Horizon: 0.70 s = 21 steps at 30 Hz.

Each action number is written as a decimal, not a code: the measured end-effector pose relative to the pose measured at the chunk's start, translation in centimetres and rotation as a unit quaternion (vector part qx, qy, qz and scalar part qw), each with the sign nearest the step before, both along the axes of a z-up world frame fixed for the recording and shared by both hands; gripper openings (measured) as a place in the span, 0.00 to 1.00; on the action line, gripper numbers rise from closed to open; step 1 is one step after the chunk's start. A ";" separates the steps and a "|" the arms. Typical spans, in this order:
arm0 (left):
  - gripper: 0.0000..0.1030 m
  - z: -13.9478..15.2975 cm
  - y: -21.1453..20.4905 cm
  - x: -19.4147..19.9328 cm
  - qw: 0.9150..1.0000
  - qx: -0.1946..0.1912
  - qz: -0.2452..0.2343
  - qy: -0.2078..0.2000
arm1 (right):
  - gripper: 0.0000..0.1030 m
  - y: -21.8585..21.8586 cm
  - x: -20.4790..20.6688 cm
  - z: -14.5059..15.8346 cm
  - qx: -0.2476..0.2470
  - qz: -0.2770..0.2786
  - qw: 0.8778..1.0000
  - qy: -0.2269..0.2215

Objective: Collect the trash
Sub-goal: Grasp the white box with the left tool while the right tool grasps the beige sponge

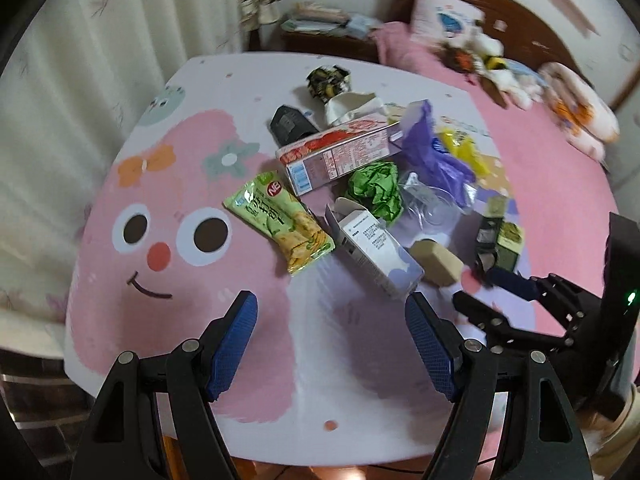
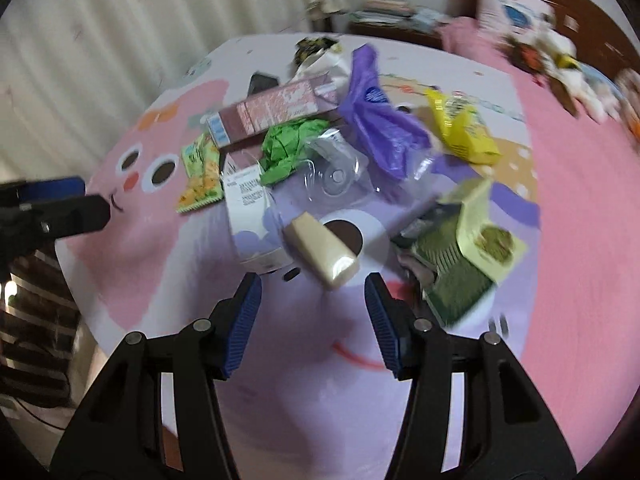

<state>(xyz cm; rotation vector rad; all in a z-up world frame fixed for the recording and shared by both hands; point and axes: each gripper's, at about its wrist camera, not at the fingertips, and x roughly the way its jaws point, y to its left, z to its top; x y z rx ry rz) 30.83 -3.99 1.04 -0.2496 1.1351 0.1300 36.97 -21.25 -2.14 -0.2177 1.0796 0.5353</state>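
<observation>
Trash lies scattered on a cartoon-printed table (image 1: 120, 280). In the left wrist view I see a green snack wrapper (image 1: 280, 226), a white and purple box (image 1: 376, 252), a red juice carton (image 1: 340, 154), crumpled green paper (image 1: 378, 192), a purple bag (image 1: 430, 152) and a tan packet (image 1: 436, 266). My left gripper (image 1: 332, 312) is open above the near table, short of the white box. My right gripper (image 2: 314, 294) is open just before the tan packet (image 2: 324, 252), with a green tea box (image 2: 460, 252) to its right. The right gripper (image 1: 492, 288) also shows in the left wrist view.
A yellow bag (image 2: 464, 128), a clear plastic cup (image 2: 336, 172), a black object (image 1: 290, 124) and a patterned wad (image 1: 328, 80) lie farther back. Curtains (image 1: 80, 80) hang on the left. A pink bed (image 1: 560, 184) with pillows and plush toys lies on the right.
</observation>
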 end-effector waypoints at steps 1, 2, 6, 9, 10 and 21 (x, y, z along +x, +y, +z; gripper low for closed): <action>0.75 -0.5 -0.3 0.6 1.000 -0.002 0.013 0.007 | 0.46 0.1 0.7 -0.7 -0.005 0.017 1.000 0.002; 0.75 -0.8 -0.5 0.9 1.000 -0.003 0.020 0.010 | 0.44 0.3 1.1 -1.3 -0.010 0.033 0.999 0.002; 0.75 -2.5 -1.3 2.2 0.998 -0.006 0.047 0.030 | 0.43 1.1 2.3 -3.3 -0.033 0.089 0.995 -0.004; 0.75 -3.6 -1.7 3.0 0.997 -0.010 0.060 0.043 | 0.40 1.5 3.2 -4.4 -0.033 0.110 0.993 0.001; 0.75 -3.8 -1.8 3.1 0.997 -0.011 0.064 0.045 | 0.38 1.7 3.6 -4.8 -0.031 0.115 0.993 0.004; 0.75 -6.2 -3.6 6.9 0.993 -0.029 0.087 0.070 | 0.24 0.5 5.6 -5.5 -0.002 0.098 0.995 0.019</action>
